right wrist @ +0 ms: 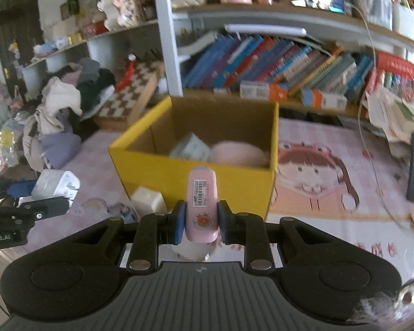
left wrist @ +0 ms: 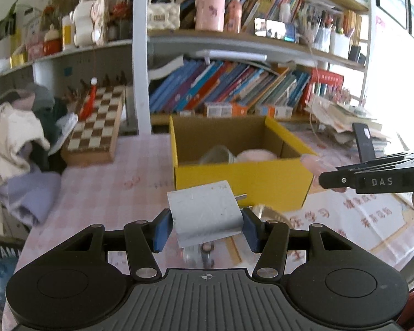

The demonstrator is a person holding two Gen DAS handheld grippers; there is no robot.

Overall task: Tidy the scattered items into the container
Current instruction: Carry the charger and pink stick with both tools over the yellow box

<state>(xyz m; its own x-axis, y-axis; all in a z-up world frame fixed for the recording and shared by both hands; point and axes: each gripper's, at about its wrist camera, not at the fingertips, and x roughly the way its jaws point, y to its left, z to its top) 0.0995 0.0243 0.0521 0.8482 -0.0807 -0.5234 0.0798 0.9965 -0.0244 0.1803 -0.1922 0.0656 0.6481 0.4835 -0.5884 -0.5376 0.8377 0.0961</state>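
White charger [left wrist: 207,215], pink barcoded tube [right wrist: 201,207]

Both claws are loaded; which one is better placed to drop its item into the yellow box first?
Probably right. The right claw holds the pink device close to the yellow box front wall. The left claw, gripping the white charger, appears farther back.

A home study: crammed bookshelf [left wrist: 234,88], chessboard [left wrist: 96,118], heaped clothes [left wrist: 16,138] (cartoon tablecloth [right wrist: 317,176] too).
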